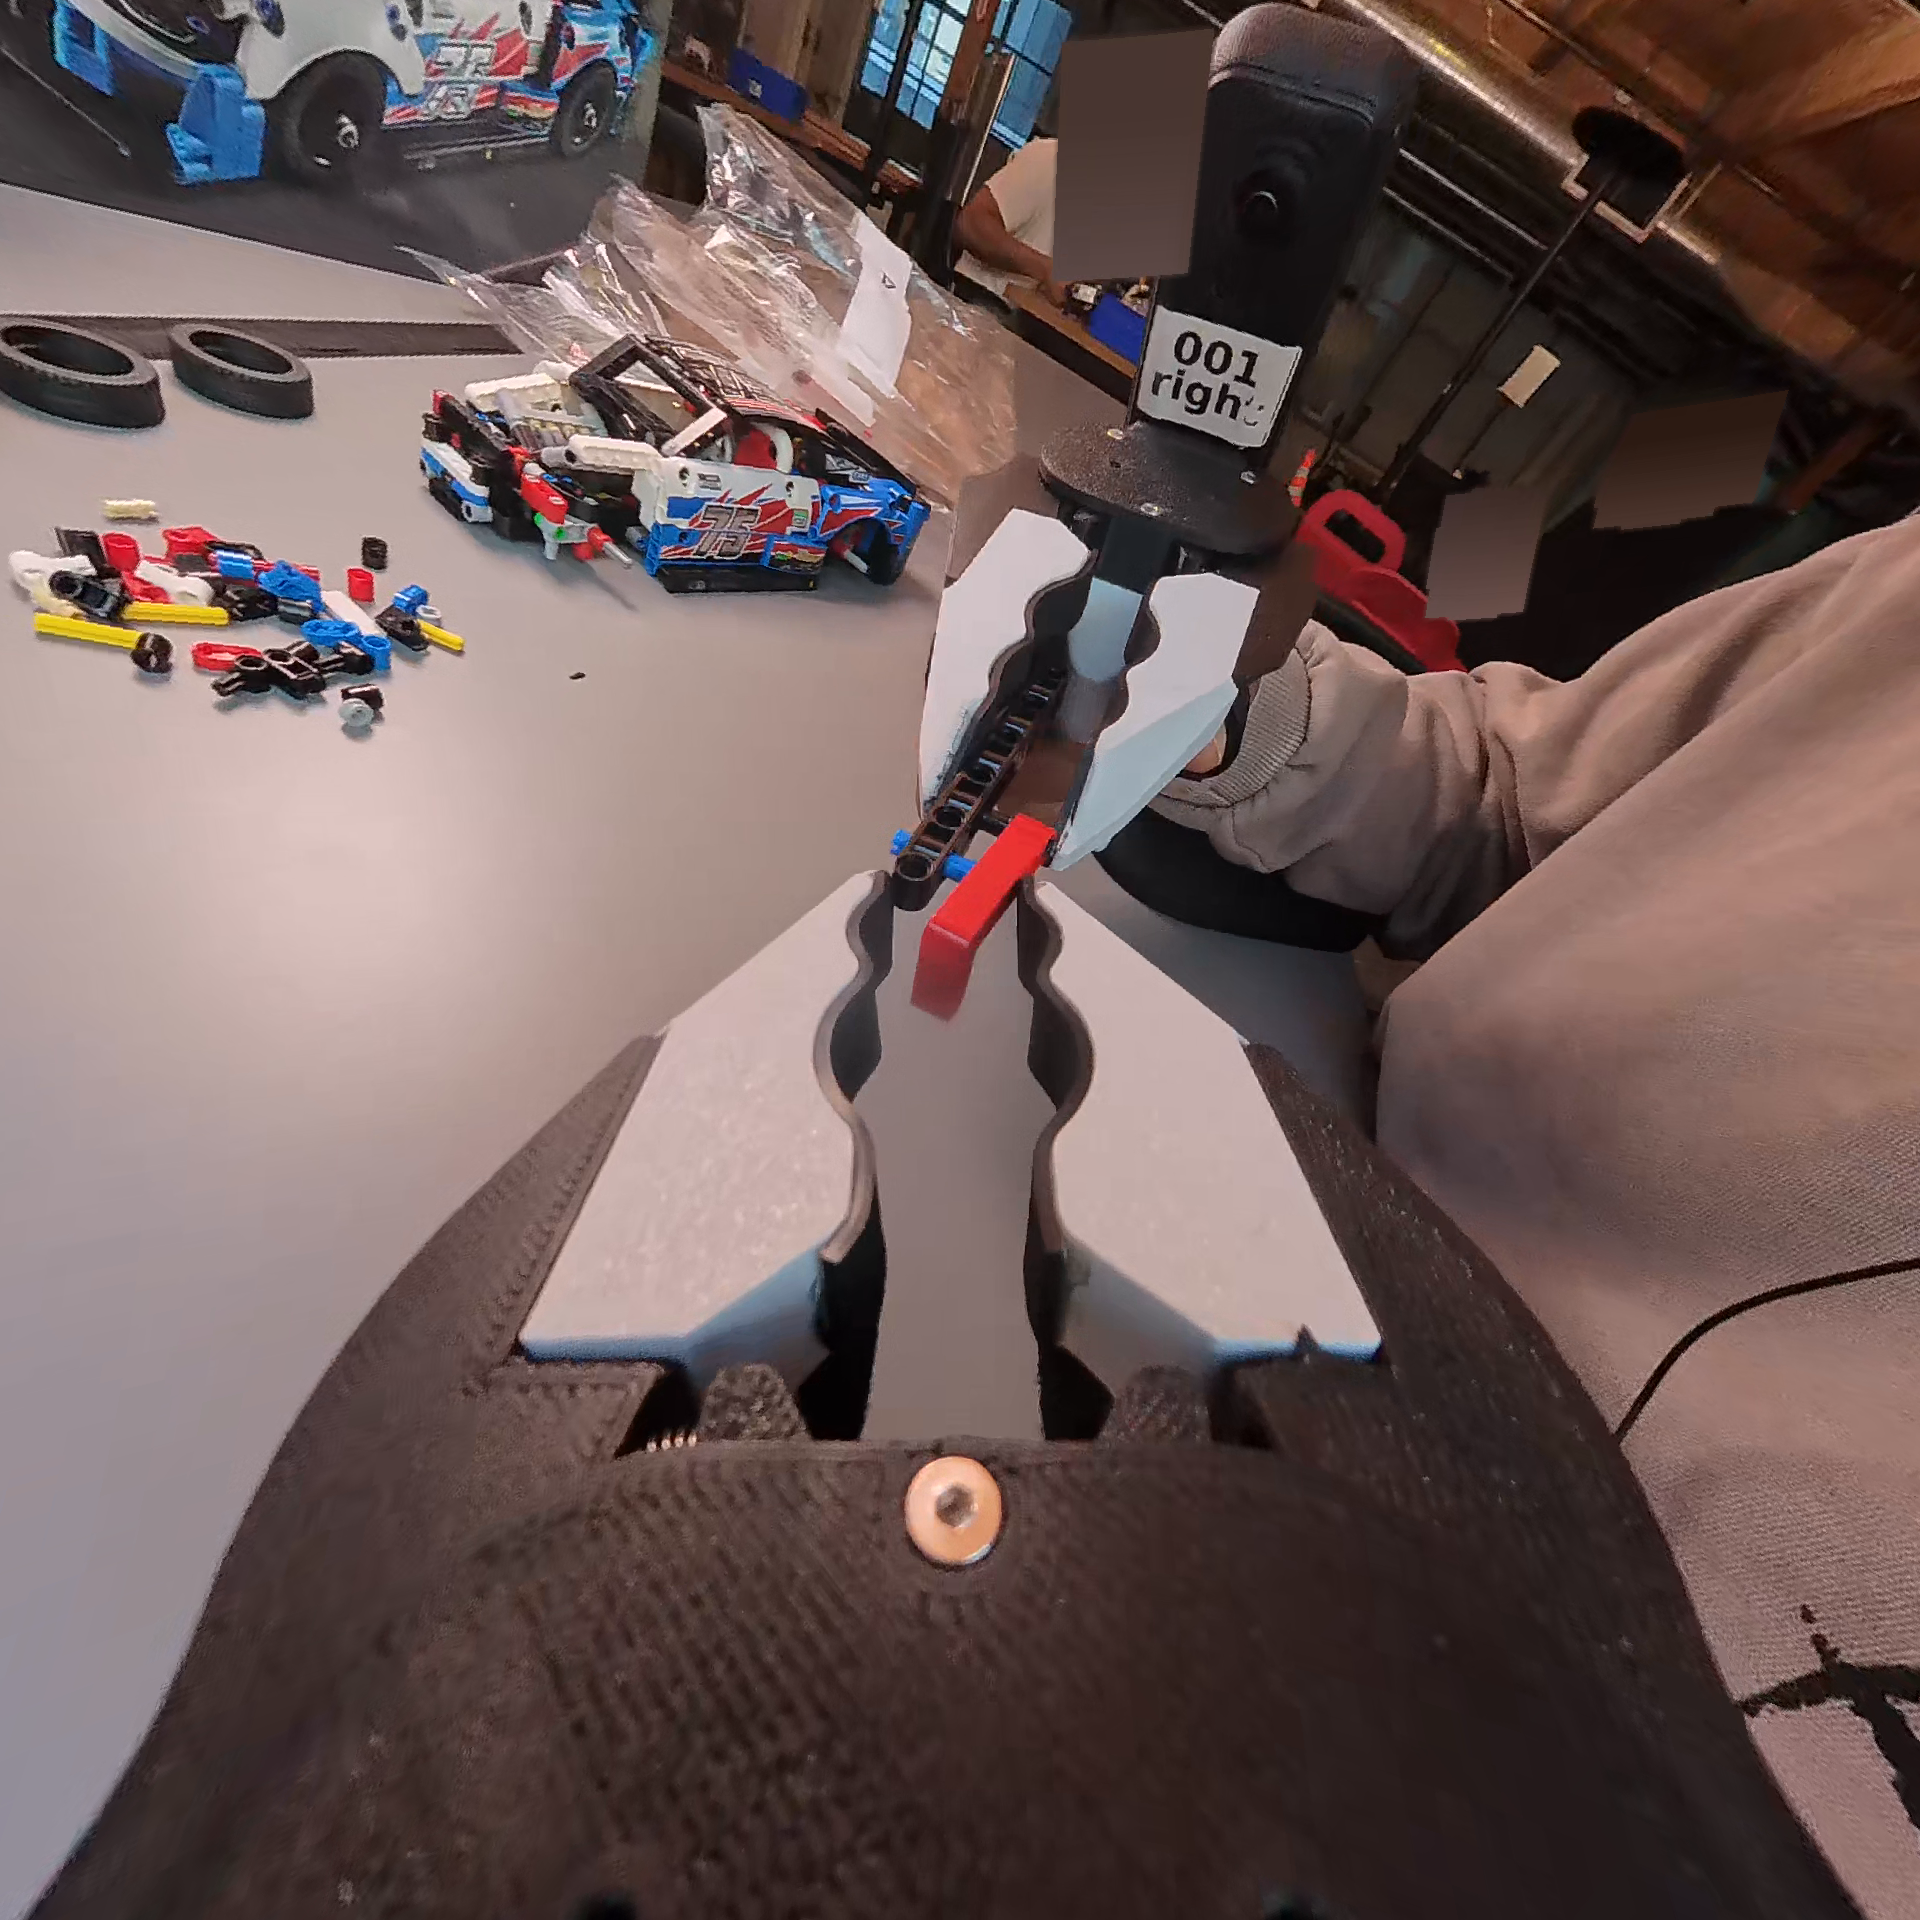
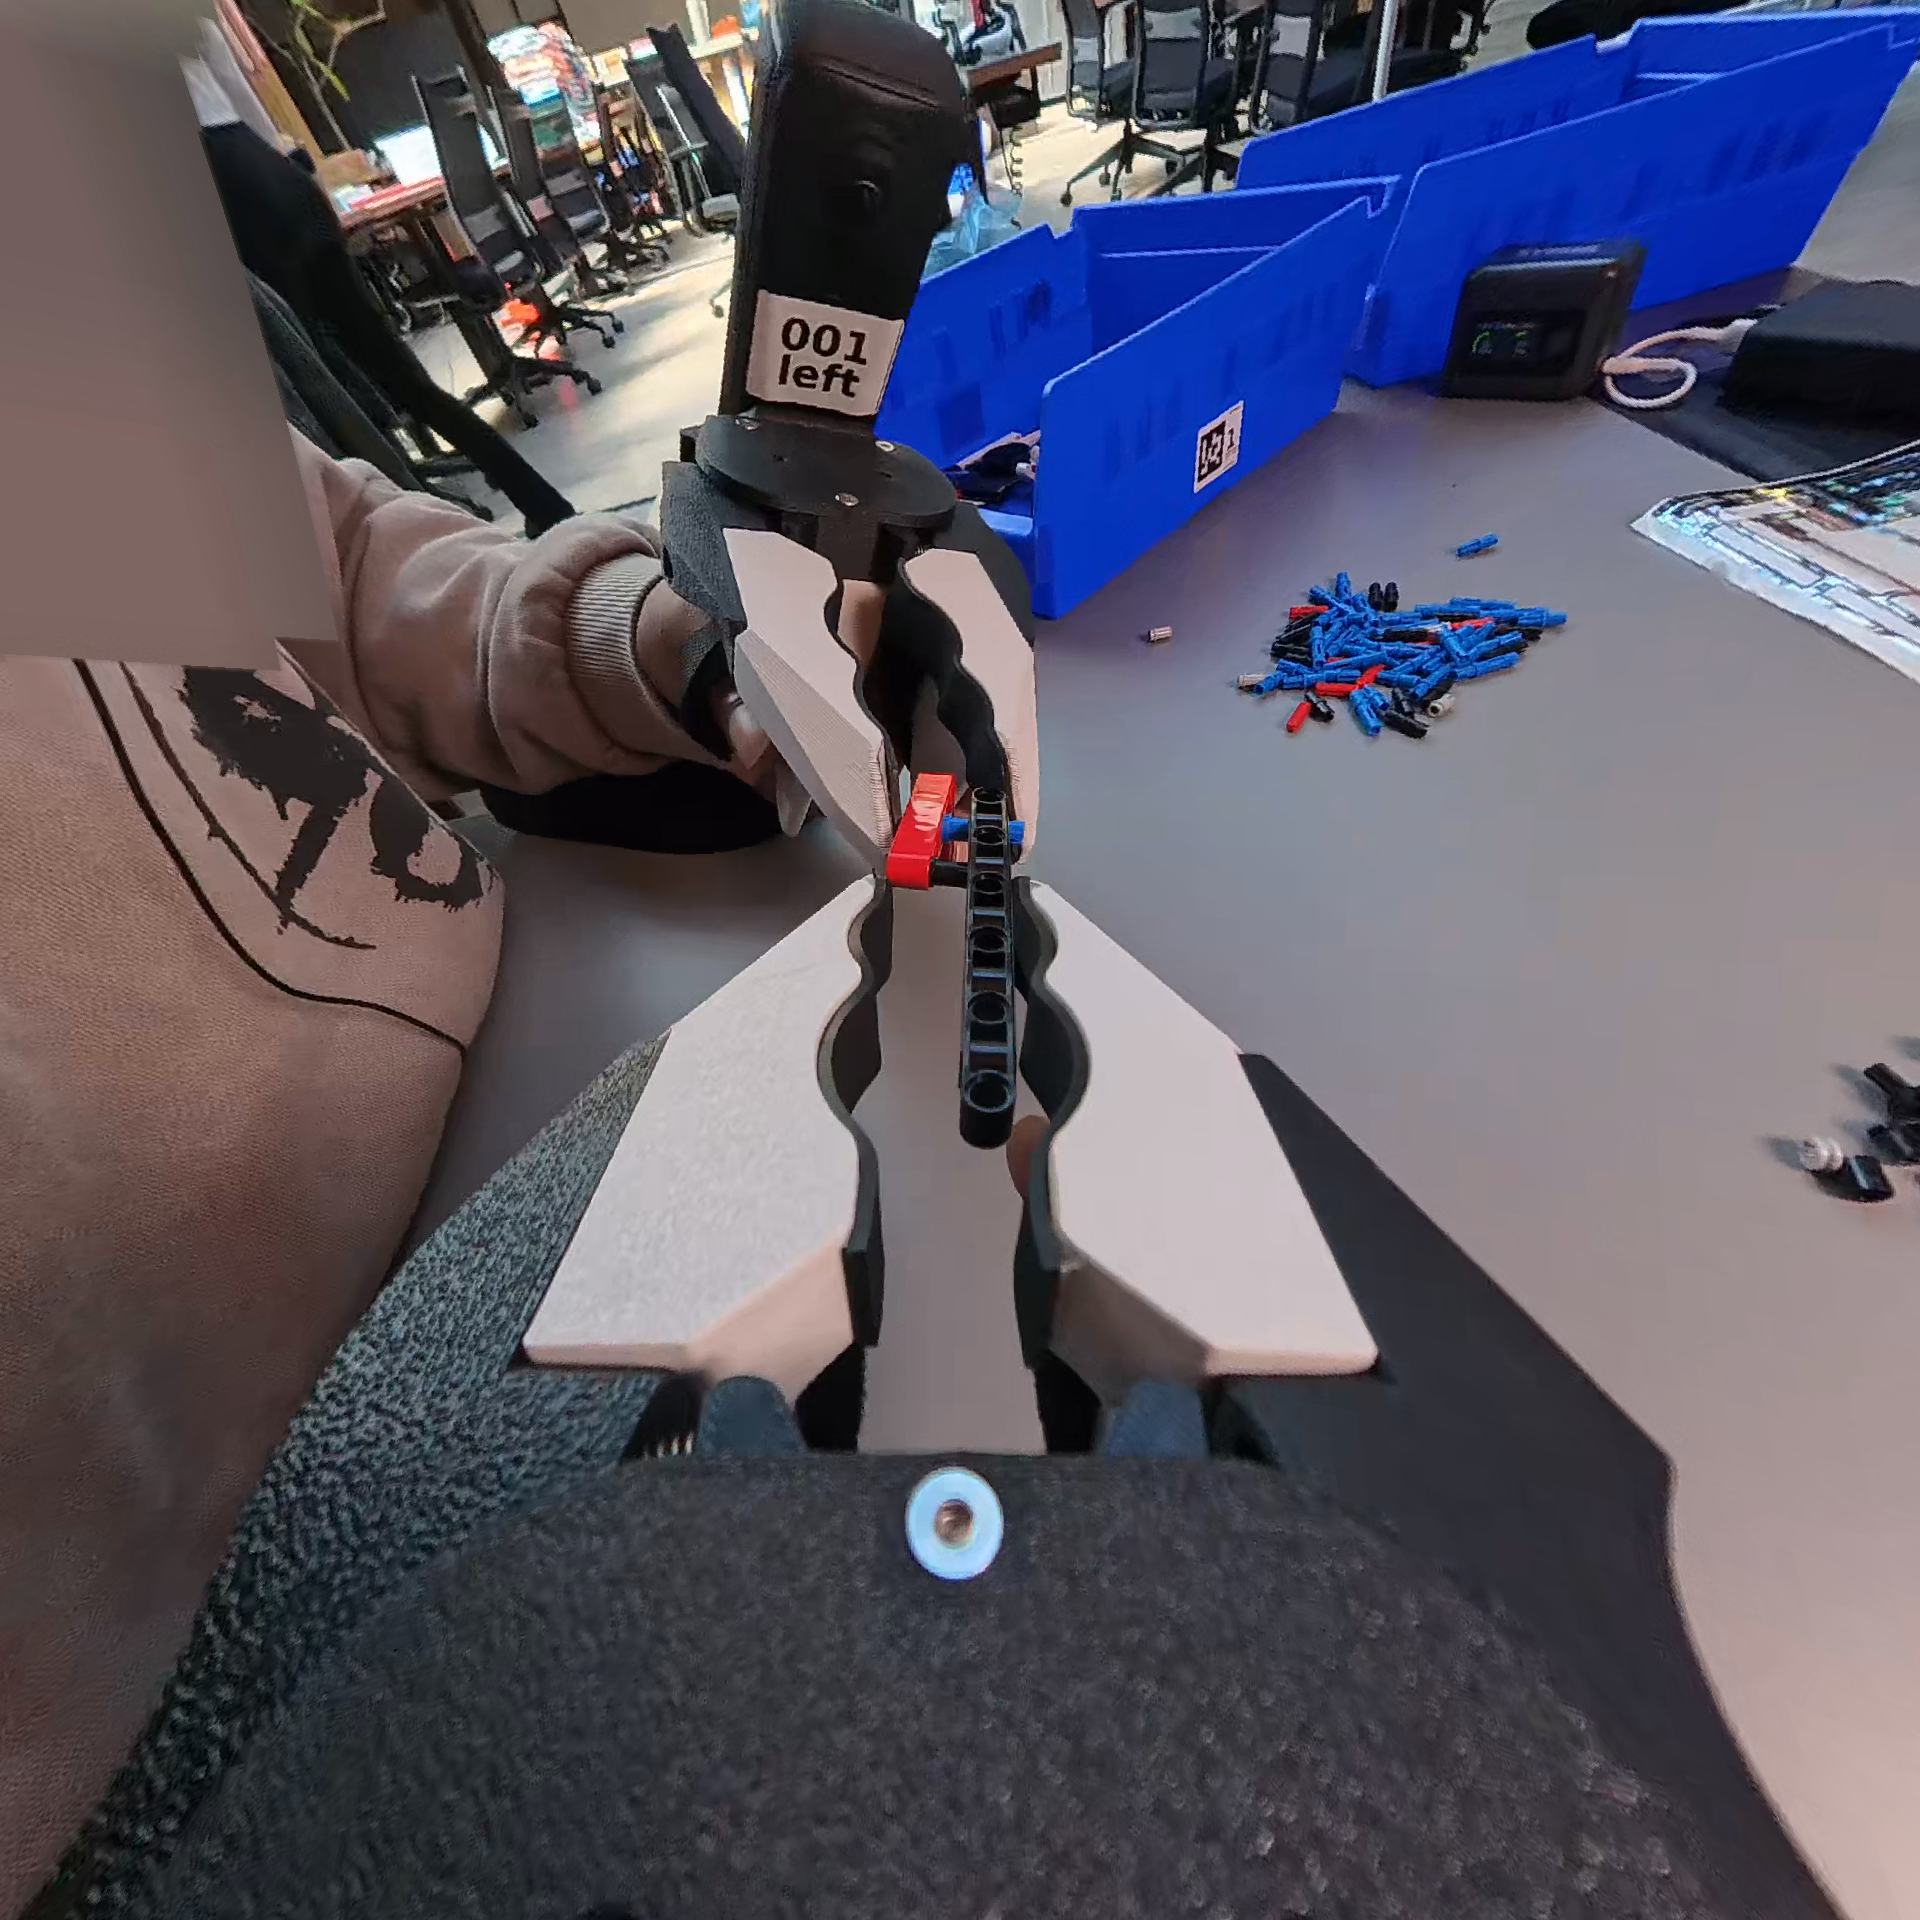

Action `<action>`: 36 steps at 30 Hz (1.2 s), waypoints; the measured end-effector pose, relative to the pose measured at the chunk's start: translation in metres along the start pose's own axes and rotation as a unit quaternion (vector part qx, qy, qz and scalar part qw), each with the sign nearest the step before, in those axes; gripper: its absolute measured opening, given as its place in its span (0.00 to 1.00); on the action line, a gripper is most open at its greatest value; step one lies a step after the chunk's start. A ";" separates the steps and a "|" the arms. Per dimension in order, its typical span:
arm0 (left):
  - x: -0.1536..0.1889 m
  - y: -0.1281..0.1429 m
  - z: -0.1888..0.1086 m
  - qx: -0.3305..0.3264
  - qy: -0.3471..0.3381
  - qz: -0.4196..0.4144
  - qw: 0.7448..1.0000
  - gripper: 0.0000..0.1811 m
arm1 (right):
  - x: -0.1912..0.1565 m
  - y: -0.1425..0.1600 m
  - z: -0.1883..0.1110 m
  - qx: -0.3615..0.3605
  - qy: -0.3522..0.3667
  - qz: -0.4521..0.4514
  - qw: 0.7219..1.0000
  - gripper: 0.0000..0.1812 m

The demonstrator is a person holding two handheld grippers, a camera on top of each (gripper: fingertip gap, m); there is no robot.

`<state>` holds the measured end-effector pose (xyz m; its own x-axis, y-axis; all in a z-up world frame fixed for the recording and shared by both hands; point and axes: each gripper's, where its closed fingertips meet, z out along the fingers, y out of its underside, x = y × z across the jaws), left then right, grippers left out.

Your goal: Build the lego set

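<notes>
While the grey tabletop [image 1: 312,987] spreads out beneath both tools, the half-built race car [image 1: 675,488] sits well ahead and to the left of the left gripper [image 1: 951,894], with two black tyres [image 1: 156,374] farther left and a scatter of loose parts [image 1: 229,613] nearer. Blue bins [image 2: 1299,312] stand ahead and to the right of the right gripper [image 2: 951,894], a pile of blue and black pins [image 2: 1403,655] before them. The right gripper's jaws are partly open around a long black beam [image 2: 987,966], which lies against the right finger; whether they clamp it I cannot tell. The left gripper's jaws, narrowly parted, hold a short red beam [image 1: 971,914] at the tips, joined to the black beam's end by a blue pin [image 2: 956,828].
</notes>
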<state>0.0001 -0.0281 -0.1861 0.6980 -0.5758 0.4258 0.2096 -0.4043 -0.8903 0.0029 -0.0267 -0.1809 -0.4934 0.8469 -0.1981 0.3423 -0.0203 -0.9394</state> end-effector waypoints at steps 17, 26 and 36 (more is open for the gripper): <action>0.003 -0.011 0.002 0.047 -0.010 0.018 0.999 0.12 | -0.002 -0.007 -0.009 0.046 -0.010 -0.032 0.998 0.20; 0.000 -0.012 0.003 0.054 -0.016 0.036 0.998 0.11 | 0.001 0.006 0.002 0.030 -0.022 0.030 0.999 0.21; 0.016 -0.015 0.004 0.053 -0.062 0.212 0.974 0.11 | -0.008 0.004 0.003 0.020 -0.018 -0.005 1.000 0.15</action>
<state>0.0109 -0.0286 -0.1663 0.8131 -0.5821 -0.0015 -0.0512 -0.0690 -0.9963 0.0059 -0.0355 -0.1844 -0.5255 0.8273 -0.1987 0.3061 -0.0341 -0.9514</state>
